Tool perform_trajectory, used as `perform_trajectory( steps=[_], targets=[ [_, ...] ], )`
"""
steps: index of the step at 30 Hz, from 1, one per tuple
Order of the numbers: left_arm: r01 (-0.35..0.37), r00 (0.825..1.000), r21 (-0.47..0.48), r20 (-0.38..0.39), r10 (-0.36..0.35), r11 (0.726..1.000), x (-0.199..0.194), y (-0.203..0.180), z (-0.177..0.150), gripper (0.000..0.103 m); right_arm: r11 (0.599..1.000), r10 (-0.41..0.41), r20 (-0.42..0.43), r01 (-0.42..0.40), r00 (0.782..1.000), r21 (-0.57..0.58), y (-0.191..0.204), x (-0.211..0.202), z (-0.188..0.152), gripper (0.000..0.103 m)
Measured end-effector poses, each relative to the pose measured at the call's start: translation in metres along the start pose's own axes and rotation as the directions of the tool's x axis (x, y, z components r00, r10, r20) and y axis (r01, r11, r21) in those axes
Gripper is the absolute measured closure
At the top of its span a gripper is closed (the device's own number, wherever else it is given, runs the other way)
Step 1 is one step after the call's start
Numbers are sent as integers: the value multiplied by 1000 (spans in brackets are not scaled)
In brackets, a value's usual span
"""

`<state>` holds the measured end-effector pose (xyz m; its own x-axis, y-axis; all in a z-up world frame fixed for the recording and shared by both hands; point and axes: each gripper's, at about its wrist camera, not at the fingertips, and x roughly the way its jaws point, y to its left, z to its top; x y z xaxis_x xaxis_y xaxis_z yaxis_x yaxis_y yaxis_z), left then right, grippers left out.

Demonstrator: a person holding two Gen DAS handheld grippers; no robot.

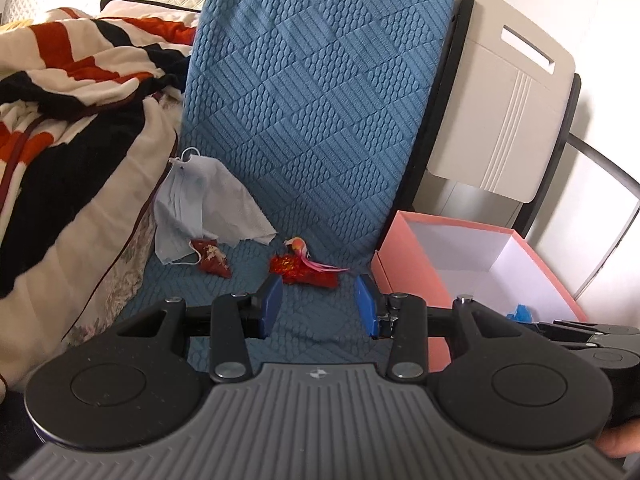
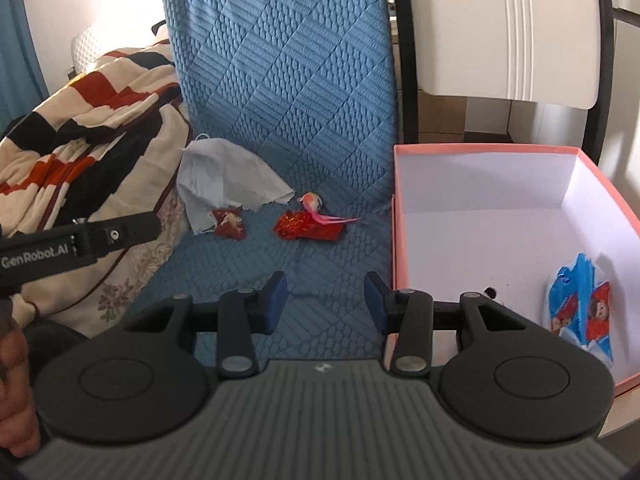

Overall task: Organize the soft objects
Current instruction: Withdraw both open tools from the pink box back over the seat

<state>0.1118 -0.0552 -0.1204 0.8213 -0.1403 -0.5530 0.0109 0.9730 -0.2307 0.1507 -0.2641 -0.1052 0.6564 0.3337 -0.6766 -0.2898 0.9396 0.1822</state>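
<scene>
**Both tongs bear down on the red pouches, box waiting on the right**

Here we are above the blue quilted cover (image 1: 320, 128), and both tongs are empty. The left tongs (image 1: 319, 304) stand apart with nothing between the blue pads; the right tongs (image 2: 326, 300) likewise, jaws parted over bare quilt.

Straight ahead of the left tongs, just beyond the pad tips, lies the shiny red pouch (image 1: 304, 270), with a small pink fish-like toy (image 1: 298, 246) resting on its far edge, its pink tassel trailing off to the right. The pouch's long axis runs roughly across the gap of the jaws, left to right. Ahead and to the left sits a darker red sachet (image 1: 210, 258), touching the edge of a pale blue face mask (image 1: 180, 216) and a white cloth (image 1: 240, 208) heaped against the striped blanket (image 1: 72, 92).

From the right tongs, the same shiny pouch (image 2: 306, 228) lies further ahead and slightly left, clearly the longer reach. So my call: the left hand is nearer and better lined up.

To the right of both tongs stands the pink box (image 2: 404, 216), open, white inside, already holding a blue and red packet (image 2: 580, 300) near its close right corner. The box's near wall sits just beside the right tongs' right finger, so that hand looks well placed for the drop-off side.
</scene>
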Motion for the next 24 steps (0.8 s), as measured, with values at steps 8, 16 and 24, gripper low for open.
perform_trajectory(
  steps=[8,16,24],
  targets=[
    [-16,1000,-7,-9,16,1000,-1,16,-6,57,1000,13,0,-13,1000,0,16,7,-16,58],
    [-36,999,19,-11,37,999,-2,27,-16,57,1000,-7,-11,7,1000,-10,27,13,-32,58],
    [-90,996,65,-5,90,994,23,37,-28,57,1000,-22,3,22,1000,-3,33,20,-39,58]
  ],
)
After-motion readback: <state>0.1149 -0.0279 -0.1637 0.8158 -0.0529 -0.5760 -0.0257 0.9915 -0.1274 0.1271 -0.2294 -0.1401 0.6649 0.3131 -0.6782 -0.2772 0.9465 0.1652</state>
